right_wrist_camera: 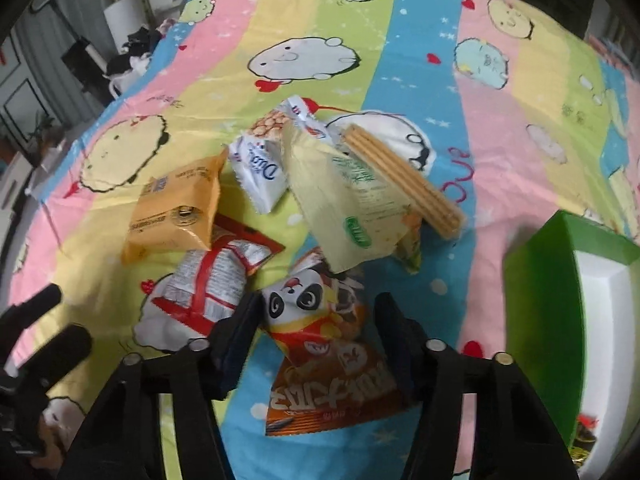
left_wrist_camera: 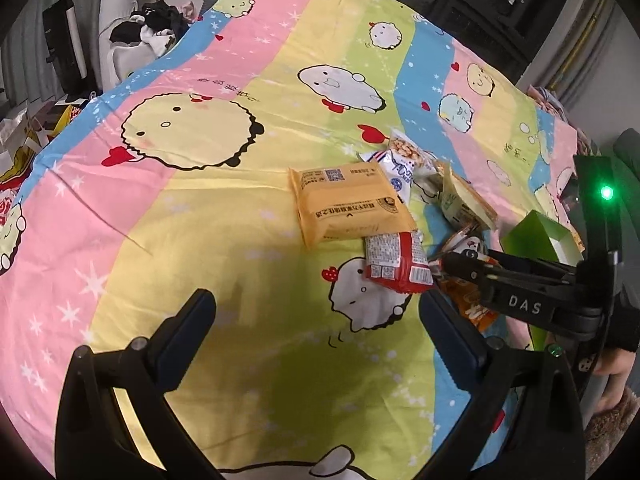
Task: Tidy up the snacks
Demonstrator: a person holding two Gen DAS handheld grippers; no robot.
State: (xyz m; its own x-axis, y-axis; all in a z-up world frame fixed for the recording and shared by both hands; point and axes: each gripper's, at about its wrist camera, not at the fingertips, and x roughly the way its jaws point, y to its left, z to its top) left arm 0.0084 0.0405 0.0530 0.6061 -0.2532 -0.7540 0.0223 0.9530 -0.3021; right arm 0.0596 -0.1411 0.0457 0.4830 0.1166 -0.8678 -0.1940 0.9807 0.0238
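Right gripper, fingers straddling the panda snack bag without visibly pinching, must squeeze and carry it to the green box; left gripper idle, fingers spread over the bed

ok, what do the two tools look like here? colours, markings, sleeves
Both are black plastic two-finger tools. The left tool has dark blue pads and silver screws. The right tool reads "DAS" in white on its side, with green status lights on its body. The hand behind it wears a dark cuff.
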